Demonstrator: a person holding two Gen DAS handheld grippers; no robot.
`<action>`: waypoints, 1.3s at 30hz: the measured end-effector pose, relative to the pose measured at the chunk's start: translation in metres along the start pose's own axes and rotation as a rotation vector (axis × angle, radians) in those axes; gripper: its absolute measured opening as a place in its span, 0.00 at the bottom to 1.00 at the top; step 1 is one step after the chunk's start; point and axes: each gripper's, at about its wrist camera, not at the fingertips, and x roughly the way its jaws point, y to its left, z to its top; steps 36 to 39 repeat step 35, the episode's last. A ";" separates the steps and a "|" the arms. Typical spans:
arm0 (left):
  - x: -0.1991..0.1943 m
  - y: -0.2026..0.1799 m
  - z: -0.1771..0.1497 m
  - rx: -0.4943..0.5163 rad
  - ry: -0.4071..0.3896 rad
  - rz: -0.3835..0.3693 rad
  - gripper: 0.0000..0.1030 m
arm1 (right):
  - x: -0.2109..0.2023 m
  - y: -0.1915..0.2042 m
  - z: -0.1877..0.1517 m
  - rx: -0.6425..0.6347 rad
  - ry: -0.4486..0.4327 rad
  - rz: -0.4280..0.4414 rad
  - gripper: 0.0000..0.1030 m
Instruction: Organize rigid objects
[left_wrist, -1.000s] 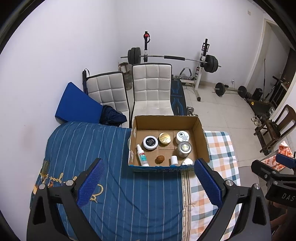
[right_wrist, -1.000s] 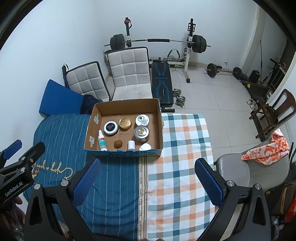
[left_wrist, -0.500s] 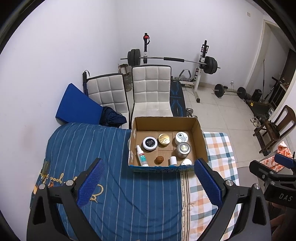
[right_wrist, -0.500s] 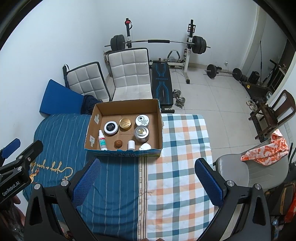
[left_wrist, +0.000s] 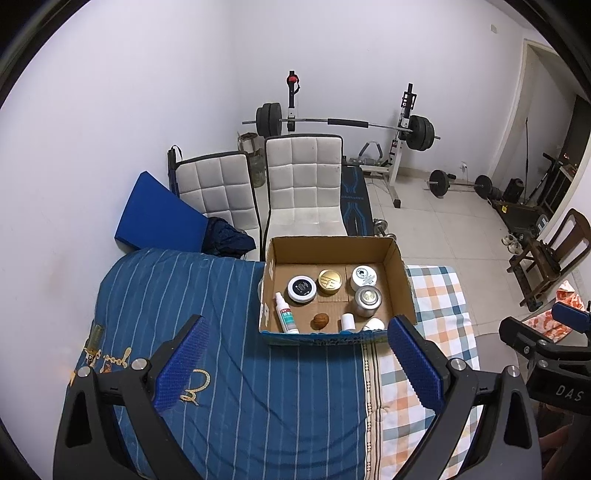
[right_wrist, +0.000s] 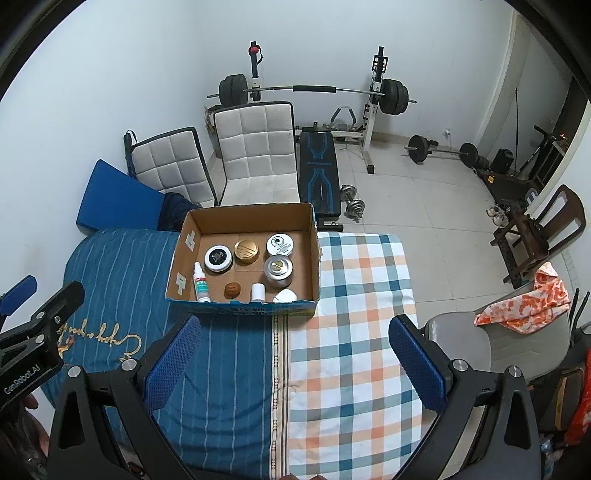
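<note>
nothing shifted but a slight camera drift: left gripper (left_wrist: 297, 363) and right gripper (right_wrist: 291, 363) both spread wide and empty, jars and bottles all inside the cardboard box (left_wrist: 332, 247) (fits sorted, or about to be unpacked).

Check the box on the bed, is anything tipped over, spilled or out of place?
Nothing spilled. In the box the spray bottle lies on its side near the left wall, while the four tins, such as the gold tin, sit flat. Both hand-held grippers are open, holding nothing.
</note>
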 end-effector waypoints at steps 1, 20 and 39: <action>0.000 0.000 0.000 0.002 -0.004 0.001 0.96 | 0.000 0.001 -0.001 -0.002 -0.001 -0.001 1.00; -0.005 -0.002 0.000 0.008 -0.012 -0.001 0.96 | -0.004 0.003 -0.003 -0.013 -0.015 -0.005 1.00; -0.010 0.002 0.001 0.000 -0.023 -0.015 0.96 | -0.006 0.002 0.001 -0.015 -0.019 0.000 1.00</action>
